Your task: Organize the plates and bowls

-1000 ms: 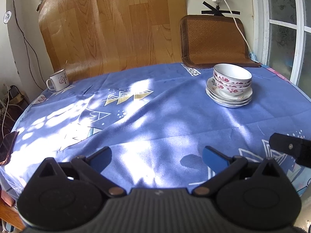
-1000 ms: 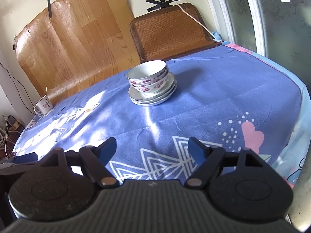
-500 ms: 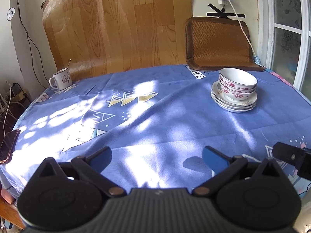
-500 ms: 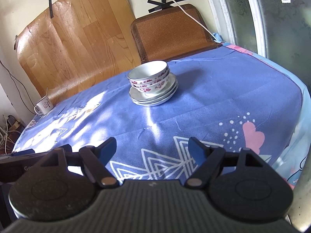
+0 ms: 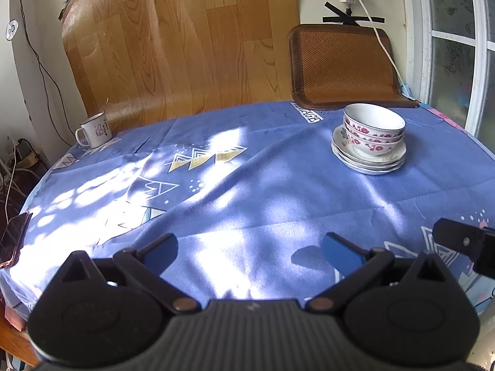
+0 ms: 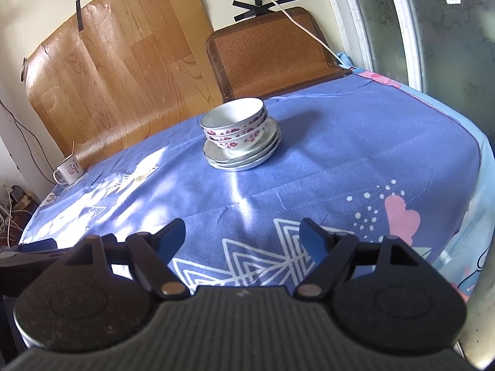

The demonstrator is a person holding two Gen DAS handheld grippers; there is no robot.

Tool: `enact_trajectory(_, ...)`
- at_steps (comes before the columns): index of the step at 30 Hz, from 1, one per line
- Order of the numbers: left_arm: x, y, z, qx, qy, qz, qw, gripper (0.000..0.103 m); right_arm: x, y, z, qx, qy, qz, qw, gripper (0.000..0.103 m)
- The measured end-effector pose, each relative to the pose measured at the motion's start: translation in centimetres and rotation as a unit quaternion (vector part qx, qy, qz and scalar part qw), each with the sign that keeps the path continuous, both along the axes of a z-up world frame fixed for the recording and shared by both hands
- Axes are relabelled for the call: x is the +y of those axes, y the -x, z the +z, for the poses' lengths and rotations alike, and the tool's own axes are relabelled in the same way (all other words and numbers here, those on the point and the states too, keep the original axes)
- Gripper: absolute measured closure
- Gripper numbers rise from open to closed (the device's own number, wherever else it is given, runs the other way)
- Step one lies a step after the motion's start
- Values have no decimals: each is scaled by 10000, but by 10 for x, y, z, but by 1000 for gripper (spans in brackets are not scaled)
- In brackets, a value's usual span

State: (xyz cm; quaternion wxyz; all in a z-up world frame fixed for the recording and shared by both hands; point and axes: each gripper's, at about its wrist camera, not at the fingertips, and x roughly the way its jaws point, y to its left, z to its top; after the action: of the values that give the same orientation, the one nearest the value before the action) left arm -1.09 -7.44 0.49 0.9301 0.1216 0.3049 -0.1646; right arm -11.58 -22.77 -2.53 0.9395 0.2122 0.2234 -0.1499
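White bowls with red flowers (image 5: 373, 130) (image 6: 235, 125) sit nested on a stack of white plates (image 5: 369, 159) (image 6: 244, 151) toward the far right of the blue tablecloth (image 5: 247, 185). My left gripper (image 5: 249, 252) hovers open over the cloth's near edge, well short of the stack, nothing between its blue pads. My right gripper (image 6: 243, 241) is open too and holds nothing, with the stack straight ahead and far off. Part of the right gripper shows at the right edge of the left wrist view, and part of the left gripper at the left edge of the right wrist view.
A white mug (image 5: 93, 131) (image 6: 68, 169) with a spoon stands at the far left edge. A phone (image 5: 14, 238) lies at the near left edge. A woven chair back (image 5: 343, 65) and a wooden board (image 5: 185, 46) stand behind the table. A window (image 6: 433, 31) is on the right.
The left wrist view has shifted slightly, so the bowl stack sits a little lower and further right in it than a second ago. Both grippers stay open; the dishes have not moved.
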Motion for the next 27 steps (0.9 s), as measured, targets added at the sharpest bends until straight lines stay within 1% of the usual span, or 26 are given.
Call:
enact_trajectory(7, 0, 0, 2, 8, 46, -25, 10000, 0, 2, 0, 2, 0, 28, 22, 10000, 20)
enact_trajectory(10, 0, 0, 2, 31, 132, -78, 9999, 0, 2, 3, 4, -70, 89, -36, 9999, 20)
enact_trajectory(13, 1, 0, 3, 41, 174, -93, 9998, 0, -2, 4, 3, -80, 9, -115, 9999, 20)
enact_trajectory(15, 3, 0, 4, 45, 228, -102, 9997, 0, -1, 2, 2, -32, -25, -75, 10000, 20)
enact_trajectory(17, 2, 0, 4, 55, 254, -113, 9996, 0, 2, 2, 3, -42, 54, -44, 10000, 20)
enact_trajectory(19, 2, 1, 4, 39, 240, -94, 9997, 0, 4, 2, 4, -72, 104, -27, 9999, 20)
enact_trajectory(27, 4, -2, 2, 119, 278, -74, 9995, 0, 2, 1, 2, -32, 52, -20, 10000, 20)
